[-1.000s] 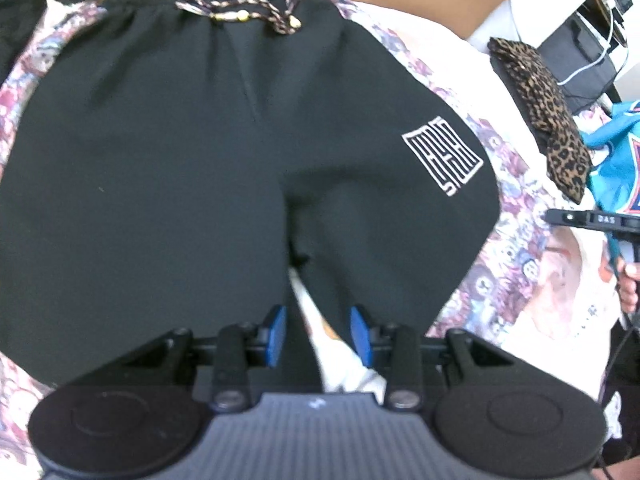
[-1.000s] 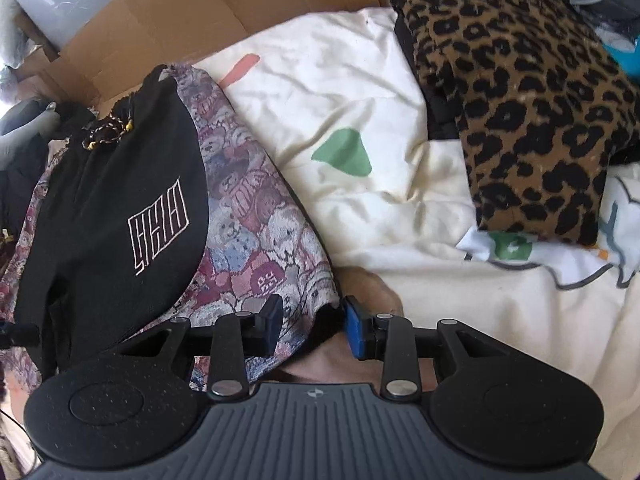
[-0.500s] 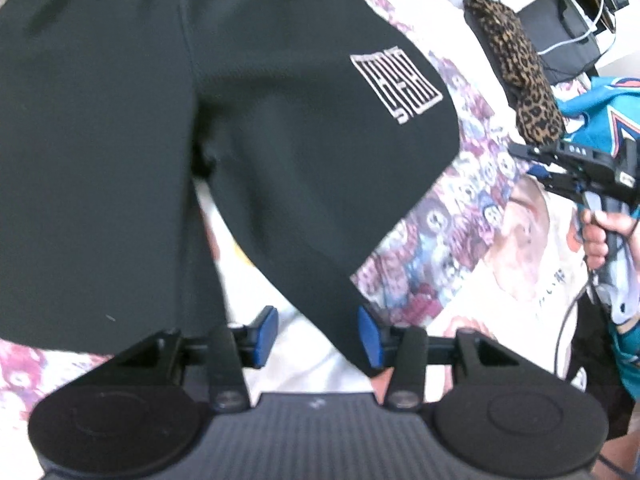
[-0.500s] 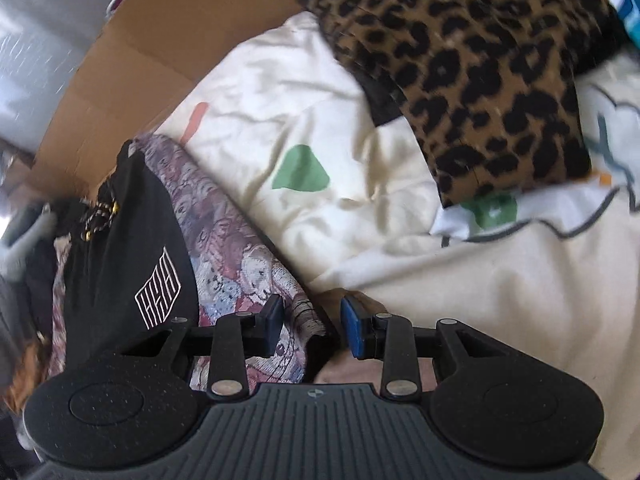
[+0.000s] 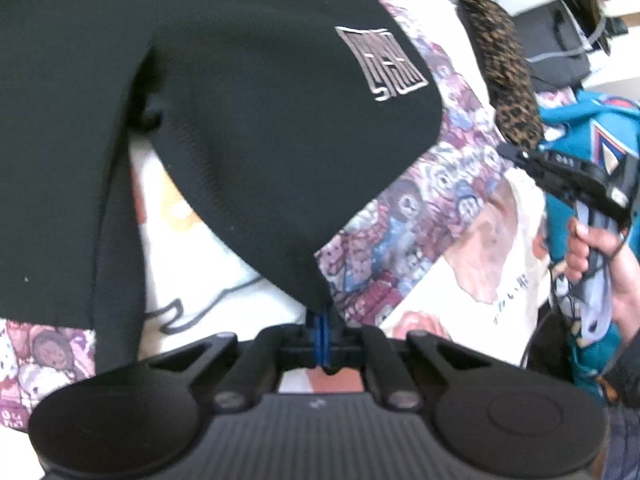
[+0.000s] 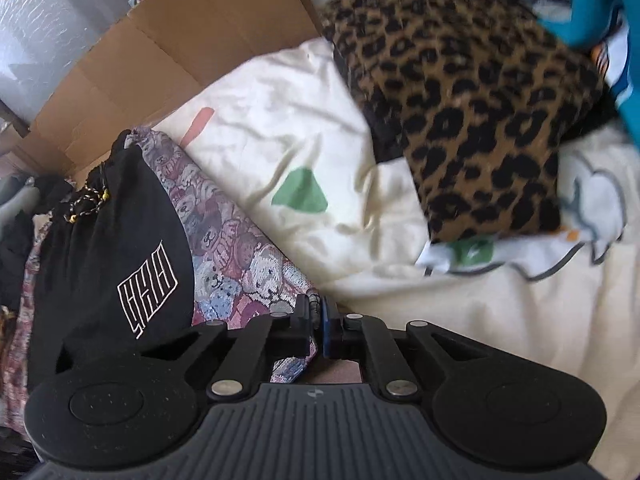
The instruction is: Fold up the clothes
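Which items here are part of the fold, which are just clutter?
In the job:
- black shorts, leg corner pinched in the left gripper
- bear-print cloth under the shorts, corner pinched in the right gripper

Lying about:
- leopard-print pillow
- cream sheet
- cardboard
- teal garment

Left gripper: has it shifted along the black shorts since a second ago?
Yes. The left gripper went from the crotch gap rightward to the black shorts' logo-side hem corner, now clamped on it.
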`<state>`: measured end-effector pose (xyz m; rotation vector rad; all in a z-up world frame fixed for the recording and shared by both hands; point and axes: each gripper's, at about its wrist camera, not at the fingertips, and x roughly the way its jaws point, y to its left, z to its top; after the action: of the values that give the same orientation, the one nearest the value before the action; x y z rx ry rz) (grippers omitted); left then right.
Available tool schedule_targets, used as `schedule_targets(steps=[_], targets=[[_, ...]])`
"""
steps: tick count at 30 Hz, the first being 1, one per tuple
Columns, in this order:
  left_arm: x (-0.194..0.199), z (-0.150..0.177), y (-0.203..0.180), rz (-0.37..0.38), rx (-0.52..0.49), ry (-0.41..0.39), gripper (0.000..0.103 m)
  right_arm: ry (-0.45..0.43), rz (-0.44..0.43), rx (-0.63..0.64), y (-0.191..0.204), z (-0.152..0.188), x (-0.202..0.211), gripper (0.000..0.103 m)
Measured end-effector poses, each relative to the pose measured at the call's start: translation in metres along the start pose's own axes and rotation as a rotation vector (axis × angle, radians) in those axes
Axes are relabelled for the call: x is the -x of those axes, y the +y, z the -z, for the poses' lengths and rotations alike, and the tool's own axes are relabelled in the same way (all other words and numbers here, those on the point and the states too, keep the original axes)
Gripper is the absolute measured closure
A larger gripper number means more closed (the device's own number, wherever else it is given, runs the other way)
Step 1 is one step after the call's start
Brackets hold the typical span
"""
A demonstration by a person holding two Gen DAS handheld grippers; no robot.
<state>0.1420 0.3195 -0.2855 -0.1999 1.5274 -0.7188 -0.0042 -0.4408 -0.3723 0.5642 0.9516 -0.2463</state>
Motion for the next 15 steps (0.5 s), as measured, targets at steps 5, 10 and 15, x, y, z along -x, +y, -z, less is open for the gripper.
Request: schedule_targets(steps=[5, 10, 15], targets=[[-0.003, 0.005, 0.010, 0.019, -0.004, 0.026, 0.102, 0.016, 0.047, 0.024, 0.000, 0.001, -0.003, 0.099], [-0.011, 0.003, 0.017, 0.009, 0.007, 0.068, 0.096, 0.015, 0.111, 0.052, 0.006, 0.002, -0.003, 0.097], [0.029, 0.005, 0.018, -0.049, -0.040, 0.003, 0.061, -0.015, 0.104, 0.086, 0.018, -0.002, 0.013, 0.094]])
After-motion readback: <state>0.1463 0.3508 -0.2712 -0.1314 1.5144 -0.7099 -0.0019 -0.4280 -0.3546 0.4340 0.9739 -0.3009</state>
